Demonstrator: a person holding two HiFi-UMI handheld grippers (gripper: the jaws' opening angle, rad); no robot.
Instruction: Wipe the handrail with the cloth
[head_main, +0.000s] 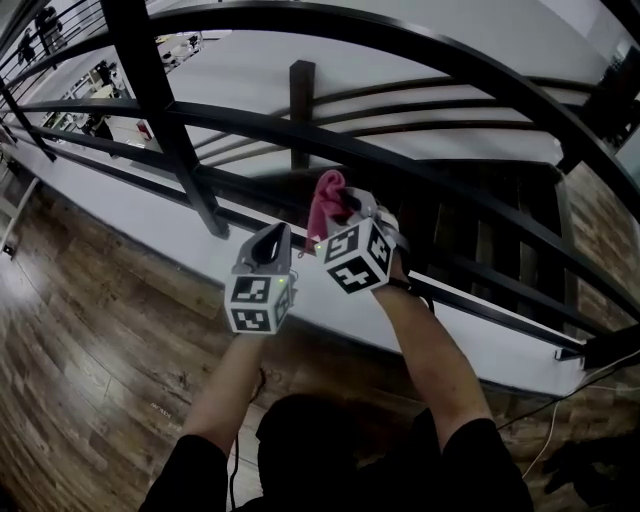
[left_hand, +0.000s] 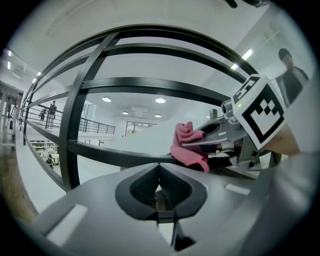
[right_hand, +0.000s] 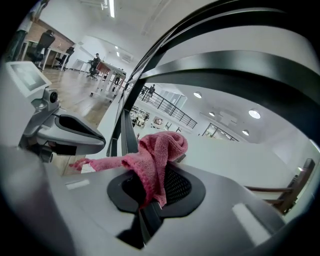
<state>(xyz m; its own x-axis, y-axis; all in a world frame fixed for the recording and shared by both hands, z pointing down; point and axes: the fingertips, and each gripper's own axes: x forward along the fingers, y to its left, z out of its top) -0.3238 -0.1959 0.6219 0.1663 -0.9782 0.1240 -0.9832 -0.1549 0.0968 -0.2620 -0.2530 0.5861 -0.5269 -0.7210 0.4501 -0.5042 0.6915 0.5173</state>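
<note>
A black metal handrail (head_main: 430, 50) curves over several horizontal bars (head_main: 250, 122). My right gripper (head_main: 347, 208) is shut on a pink cloth (head_main: 327, 200), which it holds against a lower bar (left_hand: 115, 156). In the right gripper view the cloth (right_hand: 152, 160) is bunched between the jaws and hangs over them. My left gripper (head_main: 272, 240) sits just to the left of the right one, a little nearer to me. Its jaws (left_hand: 159, 189) are shut with nothing in them. From the left gripper view I see the cloth (left_hand: 187, 145) and the right gripper (left_hand: 220, 137) ahead to the right.
A black upright post (head_main: 160, 110) stands left of the grippers, and another post (head_main: 300, 105) is behind them. White ledge (head_main: 120, 205) runs under the railing, with wooden floor (head_main: 90, 340) on my side. A cable (head_main: 560, 415) lies at the right.
</note>
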